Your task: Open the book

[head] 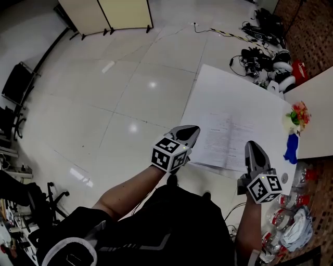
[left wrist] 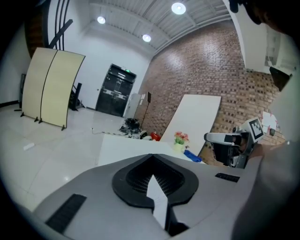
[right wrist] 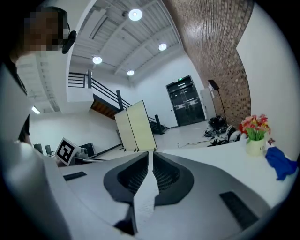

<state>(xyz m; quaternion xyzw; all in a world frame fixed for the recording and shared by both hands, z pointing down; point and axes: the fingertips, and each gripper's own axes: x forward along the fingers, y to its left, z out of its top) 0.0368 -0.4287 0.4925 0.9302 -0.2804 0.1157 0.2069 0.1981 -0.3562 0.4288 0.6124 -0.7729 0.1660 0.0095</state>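
The book [head: 225, 136] lies open on the white table [head: 218, 85], showing pages of printed text. My left gripper [head: 192, 130] hangs above the book's near left edge. Its jaws are shut and nothing shows between them. My right gripper [head: 252, 145] is over the book's near right corner, shut and empty too. Both point nearly level. In the left gripper view the shut left gripper [left wrist: 151, 156] hides the book, and the right gripper [left wrist: 230, 139] shows beyond. In the right gripper view the shut right gripper [right wrist: 150, 154] fills the lower frame.
A vase of flowers [head: 298, 115] and a blue cloth [head: 291, 148] stand at the table's right end. A white panel [head: 318, 111] leans behind them. Bottles [head: 283, 209] lie on the floor at lower right, cables and gear [head: 260, 52] beyond the table, and a folding screen [head: 106, 14] far off.
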